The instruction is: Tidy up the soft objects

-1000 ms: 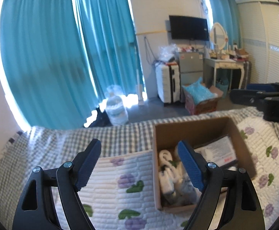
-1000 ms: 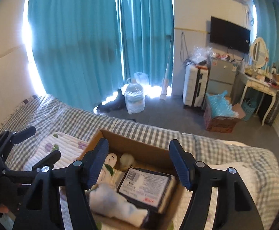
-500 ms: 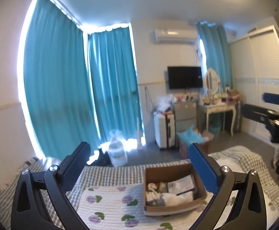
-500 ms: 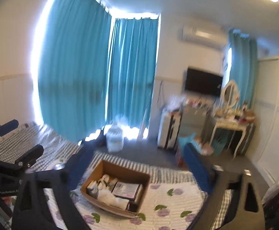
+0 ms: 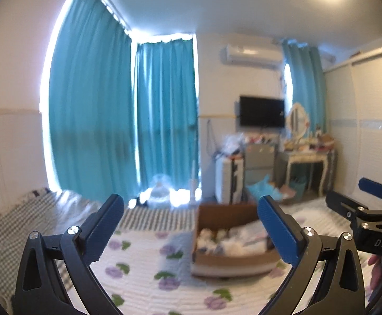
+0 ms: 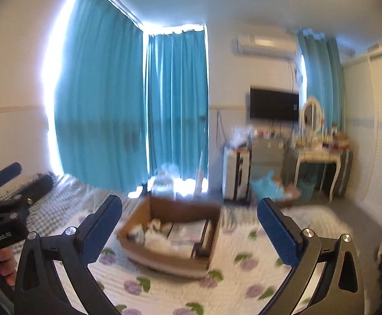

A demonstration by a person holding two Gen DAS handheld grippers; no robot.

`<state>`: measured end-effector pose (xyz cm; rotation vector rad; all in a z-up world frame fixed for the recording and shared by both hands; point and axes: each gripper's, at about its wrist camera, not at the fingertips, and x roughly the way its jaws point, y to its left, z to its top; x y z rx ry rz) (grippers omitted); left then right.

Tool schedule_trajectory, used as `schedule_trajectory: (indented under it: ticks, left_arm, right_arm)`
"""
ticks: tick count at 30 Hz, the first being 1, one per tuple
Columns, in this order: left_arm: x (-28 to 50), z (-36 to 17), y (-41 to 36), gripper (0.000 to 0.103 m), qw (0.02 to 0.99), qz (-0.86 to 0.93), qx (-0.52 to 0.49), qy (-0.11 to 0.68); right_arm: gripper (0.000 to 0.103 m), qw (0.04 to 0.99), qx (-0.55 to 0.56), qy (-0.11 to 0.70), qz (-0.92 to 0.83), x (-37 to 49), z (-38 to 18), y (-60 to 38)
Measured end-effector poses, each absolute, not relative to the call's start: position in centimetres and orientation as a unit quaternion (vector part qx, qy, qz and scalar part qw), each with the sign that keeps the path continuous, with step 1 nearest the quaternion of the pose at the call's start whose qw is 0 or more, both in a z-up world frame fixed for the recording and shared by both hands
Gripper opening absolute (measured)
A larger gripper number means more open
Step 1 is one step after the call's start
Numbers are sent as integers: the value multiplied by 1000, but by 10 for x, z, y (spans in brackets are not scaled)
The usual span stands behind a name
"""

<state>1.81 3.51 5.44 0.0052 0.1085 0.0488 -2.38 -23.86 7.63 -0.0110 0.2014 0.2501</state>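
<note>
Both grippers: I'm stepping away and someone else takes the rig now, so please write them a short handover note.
Left gripper: open, empty, held above the bed.
Right gripper: open, empty, also off the bed.
Cardboard box sits on the floral quilt, apart from both grippers. Inside it lie pale soft items and a flat packaged item; blur hides what they are.
Done: nothing soft lies loose on the visible quilt; everything seen is in the box.
Left: cannot tell from here; check the box contents closely before any further sorting.
</note>
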Motion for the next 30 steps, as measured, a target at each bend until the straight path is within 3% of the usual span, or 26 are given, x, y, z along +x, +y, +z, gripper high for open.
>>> schedule_trajectory:
  ticks: [4,9,30]
  left_arm:
    - [44,6,40,103,994,33,16,99]
    - [54,-16,42,103,992,34,9,124]
    - [55,-20,41,103,991,22,6,134]
  right_arm:
    - [103,985,-16,133,108,3,28,-232]
    - [103,985,-8,146,97,15,11,-236]
    - [103,982,-15,164,92,18,6,-232]
